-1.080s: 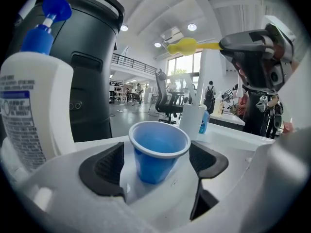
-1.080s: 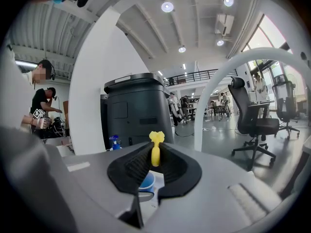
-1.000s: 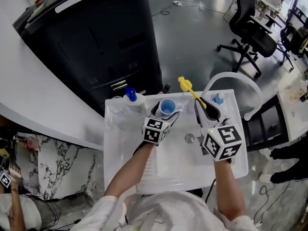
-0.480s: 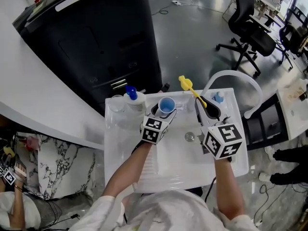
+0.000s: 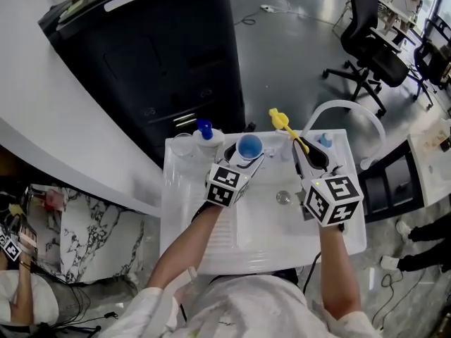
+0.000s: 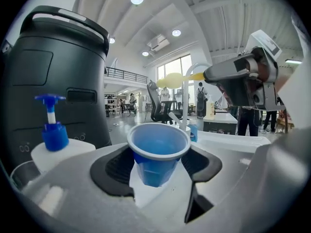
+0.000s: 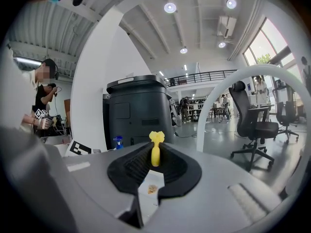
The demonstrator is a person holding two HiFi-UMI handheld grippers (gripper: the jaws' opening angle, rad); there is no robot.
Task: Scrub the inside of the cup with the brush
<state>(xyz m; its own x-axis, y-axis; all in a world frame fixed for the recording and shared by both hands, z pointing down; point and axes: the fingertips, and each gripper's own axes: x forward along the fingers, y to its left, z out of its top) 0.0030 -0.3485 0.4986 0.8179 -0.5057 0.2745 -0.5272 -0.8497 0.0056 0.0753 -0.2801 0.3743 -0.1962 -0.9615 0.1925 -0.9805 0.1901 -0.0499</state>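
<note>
A blue plastic cup (image 5: 249,147) stands upright between the pads of my left gripper (image 5: 246,155), over the back of the white sink (image 5: 211,224). In the left gripper view both black pads press on the sides of the cup (image 6: 158,152), whose mouth faces up and looks empty. My right gripper (image 5: 304,152) is shut on the thin handle of a yellow brush (image 5: 279,120), with the brush head pointing away past the sink's back edge. The brush (image 7: 155,149) stands between the right pads, and its head (image 6: 170,80) shows to the right above the cup.
A white bottle with a blue pump (image 5: 206,134) and a clear glass (image 5: 183,145) stand at the sink's back left. An arched white faucet (image 5: 352,111) and a small blue bottle (image 5: 324,141) are at the back right. The drain (image 5: 283,197) lies mid-basin. A black bin (image 5: 162,55) stands behind.
My left gripper's jaws have closed in from wide open onto the blue cup. The right gripper has kept its hold on the brush and barely shifted.
</note>
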